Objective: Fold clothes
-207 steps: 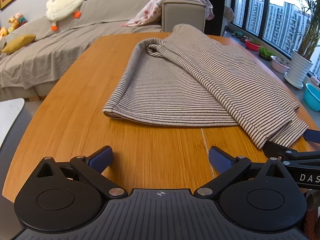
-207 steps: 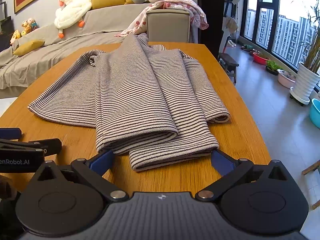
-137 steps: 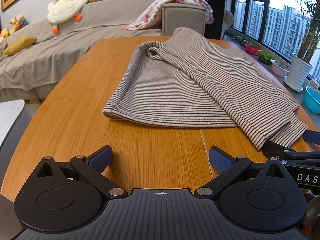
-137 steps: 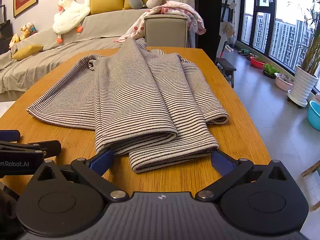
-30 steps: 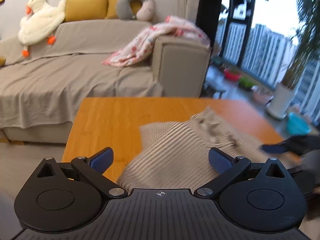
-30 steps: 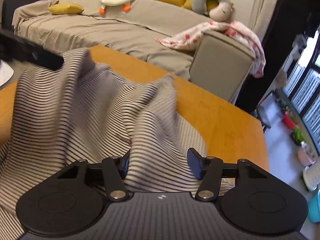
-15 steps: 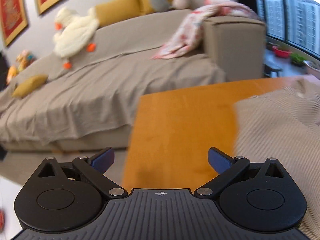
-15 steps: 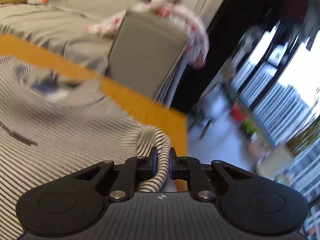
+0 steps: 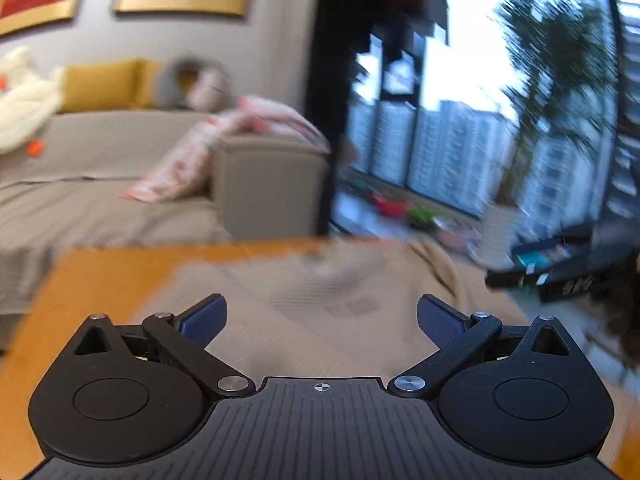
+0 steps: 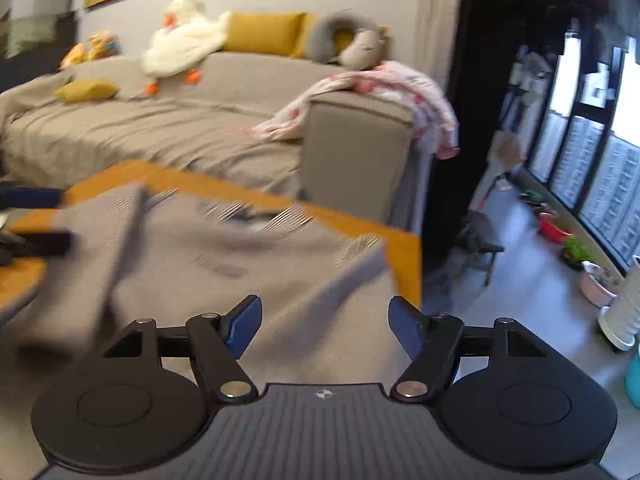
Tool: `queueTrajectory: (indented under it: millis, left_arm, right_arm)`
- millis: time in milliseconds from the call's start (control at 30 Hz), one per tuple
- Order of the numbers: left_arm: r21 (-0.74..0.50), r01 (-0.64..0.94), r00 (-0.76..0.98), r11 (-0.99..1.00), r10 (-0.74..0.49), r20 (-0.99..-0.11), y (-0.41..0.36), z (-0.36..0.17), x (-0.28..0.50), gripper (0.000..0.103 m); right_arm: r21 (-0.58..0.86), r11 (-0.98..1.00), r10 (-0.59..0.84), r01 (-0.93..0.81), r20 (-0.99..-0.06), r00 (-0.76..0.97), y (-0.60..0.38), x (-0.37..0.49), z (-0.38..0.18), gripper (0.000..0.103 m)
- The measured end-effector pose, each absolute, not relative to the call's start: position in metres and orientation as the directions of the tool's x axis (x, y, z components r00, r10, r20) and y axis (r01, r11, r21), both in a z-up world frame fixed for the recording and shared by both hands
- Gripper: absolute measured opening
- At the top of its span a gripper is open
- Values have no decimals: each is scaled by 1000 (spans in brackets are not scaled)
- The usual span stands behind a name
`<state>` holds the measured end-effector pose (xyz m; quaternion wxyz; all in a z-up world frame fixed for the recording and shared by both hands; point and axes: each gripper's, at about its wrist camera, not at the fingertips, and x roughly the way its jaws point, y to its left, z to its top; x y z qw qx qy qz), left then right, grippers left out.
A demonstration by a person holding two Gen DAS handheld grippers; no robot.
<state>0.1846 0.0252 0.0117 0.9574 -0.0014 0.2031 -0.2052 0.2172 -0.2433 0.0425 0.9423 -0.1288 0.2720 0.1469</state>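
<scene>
The striped grey top lies spread over the far end of the wooden table, blurred by motion in both views. My left gripper is open above the cloth, with nothing pinched between its blue pads. My right gripper has its jaws opening; the cloth lies below them and the pads do not press on it. The right gripper shows as a dark blur at the right of the left wrist view. The left gripper's fingers reach in at the left edge of the right wrist view.
A grey sofa with a pink blanket, yellow cushions and a plush duck stands behind the table. Tall windows and plant pots line the right side. The table's far right corner drops off to the floor.
My right gripper, shut on a fold of the striped top half a second ago, has let it go and its jaws have spread. Both views have swung, and the left gripper is back over the cloth.
</scene>
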Motion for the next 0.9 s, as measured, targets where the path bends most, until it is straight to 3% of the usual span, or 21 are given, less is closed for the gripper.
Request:
queueTrajectory:
  millis: [67, 167, 200, 267, 367, 467, 600, 700, 733, 767, 900]
  left_arm:
    - [-50, 419, 795, 907, -393, -462, 13, 2, 183, 103]
    - [-24, 421, 797, 907, -383, -467, 18, 0, 166, 103]
    - [-15, 422, 798, 906, -379, -469, 19, 0, 160, 103]
    - [-17, 425, 791, 905, -380, -479, 24, 0, 146, 103]
    - [-76, 405, 774, 911, -386, -501, 38, -1, 133, 103]
    - [-148, 353, 777, 924, -377, -504, 56, 0, 133, 103]
    - [-184, 307, 791, 934, -358, -497, 65, 0, 135, 103]
    - [-181, 307, 795, 934, -357, -491, 67, 1, 135, 103]
    - [-185, 308, 794, 933, -359, -490, 68, 1, 135, 103]
    - [-190, 309, 794, 932, -363, -488, 69, 1, 134, 103]
    - [-224, 305, 788, 926, -378, -487, 74, -1, 133, 103]
  right_arm:
    - [-164, 902, 241, -399, -575, 782, -240, 189, 43, 71]
    - [-163, 864, 295, -476, -603, 742, -230, 156, 41, 69]
    - [-165, 852, 310, -497, -605, 734, -224, 147, 40, 66]
    - [-166, 842, 329, -513, -594, 734, -213, 145, 43, 48]
    - [-81, 857, 379, -508, -568, 730, -201, 170, 58, 40]
    - [65, 845, 468, -531, -570, 676, -174, 221, 67, 38]
    - [263, 830, 536, -492, -619, 574, -131, 307, 55, 38]
    - [271, 844, 507, -463, -687, 521, -99, 352, 31, 38]
    - [287, 846, 501, -449, -716, 487, -91, 362, 21, 35]
    - [302, 849, 497, -434, -735, 461, -84, 369, 13, 15]
    - [198, 881, 441, -429, -670, 597, -74, 380, 23, 4]
